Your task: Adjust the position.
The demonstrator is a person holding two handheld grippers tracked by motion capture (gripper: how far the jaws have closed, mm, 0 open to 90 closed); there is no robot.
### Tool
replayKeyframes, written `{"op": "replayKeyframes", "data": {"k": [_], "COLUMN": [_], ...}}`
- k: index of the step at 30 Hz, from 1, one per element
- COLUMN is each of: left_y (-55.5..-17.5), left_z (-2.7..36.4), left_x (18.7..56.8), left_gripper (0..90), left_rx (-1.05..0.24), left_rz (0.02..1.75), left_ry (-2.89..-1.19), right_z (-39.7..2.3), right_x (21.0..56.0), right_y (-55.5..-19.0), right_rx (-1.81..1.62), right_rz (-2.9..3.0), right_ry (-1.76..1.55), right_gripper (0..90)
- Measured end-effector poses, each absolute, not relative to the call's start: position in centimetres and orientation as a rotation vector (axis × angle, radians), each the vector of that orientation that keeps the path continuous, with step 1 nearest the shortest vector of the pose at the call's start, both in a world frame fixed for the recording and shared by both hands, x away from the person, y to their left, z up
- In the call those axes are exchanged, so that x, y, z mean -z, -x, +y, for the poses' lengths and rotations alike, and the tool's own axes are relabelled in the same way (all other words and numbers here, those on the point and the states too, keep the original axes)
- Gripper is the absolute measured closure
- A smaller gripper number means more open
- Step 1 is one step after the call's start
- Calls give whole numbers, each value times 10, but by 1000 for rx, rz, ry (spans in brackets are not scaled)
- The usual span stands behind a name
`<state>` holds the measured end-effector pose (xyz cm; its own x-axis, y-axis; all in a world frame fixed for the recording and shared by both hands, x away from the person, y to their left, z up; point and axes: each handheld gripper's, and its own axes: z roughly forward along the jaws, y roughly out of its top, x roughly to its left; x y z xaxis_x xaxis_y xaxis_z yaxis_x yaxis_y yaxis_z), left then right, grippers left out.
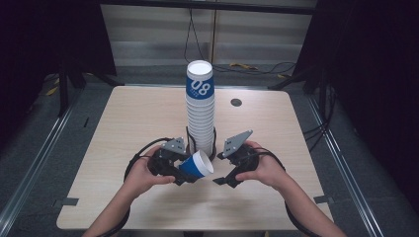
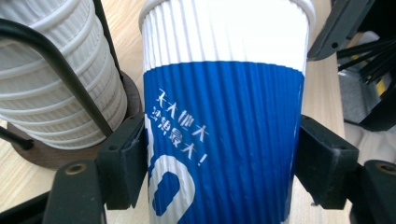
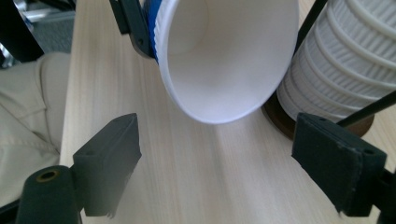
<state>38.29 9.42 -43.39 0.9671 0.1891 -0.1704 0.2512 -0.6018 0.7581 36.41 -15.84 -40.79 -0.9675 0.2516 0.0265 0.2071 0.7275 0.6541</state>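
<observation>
I have the left gripper (image 1: 184,174) clamped on the blue cup (image 1: 196,166): in the left gripper view both pads (image 2: 125,161) press the ribbed blue band (image 2: 224,140) from opposite sides, low on the body. The cup lies tilted, close to level. Its long axis runs from my left fingers toward the right gripper (image 1: 223,180), with the open mouth (image 3: 229,56) leading.

The right gripper's jaws stand wide apart and hold nothing. In the right gripper view the mouth sits ahead of and above its pads (image 3: 109,156), offset toward the tall cup stack (image 1: 200,111) in its wire holder (image 2: 70,79). The rim appears to hang just clear of the table (image 1: 123,128), though the angle leaves that uncertain.

My judgement: the left hand owns the cup, and the right is near enough to receive it. A handover requires the right fingers to straddle the rim across the axis, clear of the stack beside it.
</observation>
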Motion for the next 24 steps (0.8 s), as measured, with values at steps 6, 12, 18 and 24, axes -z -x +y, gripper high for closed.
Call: {"op": "replayKeyframes", "data": {"k": [6,12,18,24], "left_y": [-383,-382,-382,-380], "left_z": [96,94,90,86], "left_x": [439,443,445,447], "left_gripper": [264,264,262,262], "left_rx": [119,131,143,155], "left_rz": [301,303,284,269], "left_ry": [-2208,-2199,-2186,-2176], "right_z": [-156,-154,-152,-151], "right_x": [407,409,409,407], "right_y": [-364,-365,-365,-367], "right_rx": [-1146,-1179,-1181,-1184], "right_rz": [2836,2831,2829,2824], "right_ry": [-397,-402,-413,-416], "right_gripper": [146,146,146,146]}}
